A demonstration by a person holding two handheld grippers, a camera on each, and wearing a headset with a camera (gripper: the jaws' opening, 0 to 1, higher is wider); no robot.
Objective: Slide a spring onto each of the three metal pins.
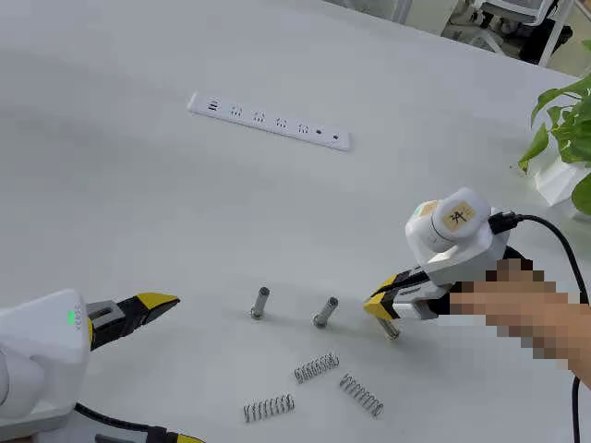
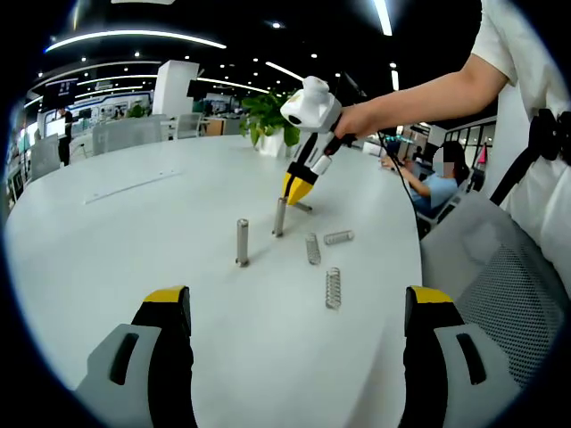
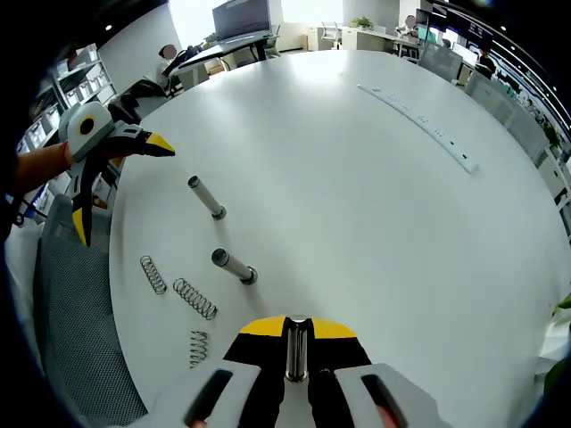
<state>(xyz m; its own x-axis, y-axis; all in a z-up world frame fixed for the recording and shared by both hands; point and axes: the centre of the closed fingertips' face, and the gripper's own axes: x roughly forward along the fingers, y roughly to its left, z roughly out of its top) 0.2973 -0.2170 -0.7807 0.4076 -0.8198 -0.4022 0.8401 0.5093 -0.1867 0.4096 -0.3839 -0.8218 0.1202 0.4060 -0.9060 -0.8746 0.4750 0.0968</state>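
Head view: at the left, the left hand-held gripper (image 1: 180,367) is held over the white surface (image 1: 138,203) with its yellow-tipped jaws spread wide apart and nothing gripped between them. Further right, two metal pins are seen standing upright on their flanged bases, the left pin (image 1: 260,302) and the middle pin (image 1: 325,312), near each other but apart. Between these pins and the near edge, three springs are laid flat: the left spring (image 1: 269,407), the middle spring (image 1: 316,367) and the right spring (image 1: 360,394), each apart from the others and none threaded on a pin. To the right, the right hand-held gripper (image 1: 380,309) is clamped on the third pin (image 1: 391,329), which is held tilted with its base low over the surface; whether the base touches cannot be told. In the right gripper view this pin is seen pinched between the closed jaws. A white power strip (image 1: 270,121) is laid toward the far edge, and a potted plant (image 1: 563,120) is placed by the far right edge.
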